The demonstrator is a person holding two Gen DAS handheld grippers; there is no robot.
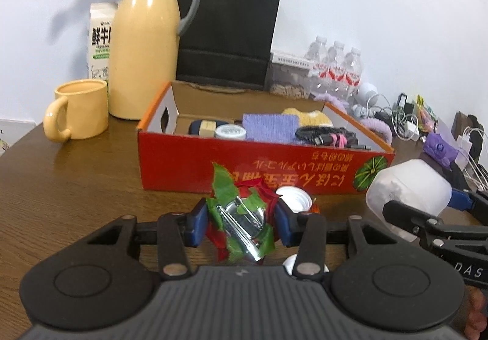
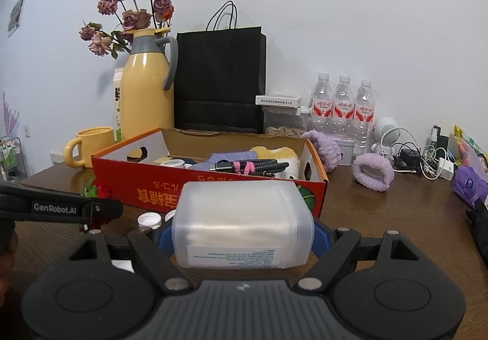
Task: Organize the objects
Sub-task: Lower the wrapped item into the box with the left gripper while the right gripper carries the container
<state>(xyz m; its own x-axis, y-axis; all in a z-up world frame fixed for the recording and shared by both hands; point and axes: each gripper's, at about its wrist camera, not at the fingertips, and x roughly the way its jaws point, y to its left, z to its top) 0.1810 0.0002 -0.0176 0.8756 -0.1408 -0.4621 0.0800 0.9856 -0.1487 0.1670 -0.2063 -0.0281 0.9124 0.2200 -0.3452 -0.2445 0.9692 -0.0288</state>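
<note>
on the wooden tabletop point(image 1: 76, 175), going left to right: a yellow mug point(image 1: 77, 109), a yellow thermos jug point(image 1: 143, 44), a black paper bag point(image 1: 228, 34) behind the red cardboard box point(image 1: 244, 169), then water bottles point(image 1: 337, 65). the left gripper point(image 1: 241, 225) has its jaws clenched on a red artificial rose with green leaves point(image 1: 238, 218), held just in front of the box. a white bottle cap point(image 1: 294, 198) lies beside it. the right gripper point(image 2: 244, 236) grasps a translucent plastic container point(image 2: 241, 224) near the box's right end.
</note>
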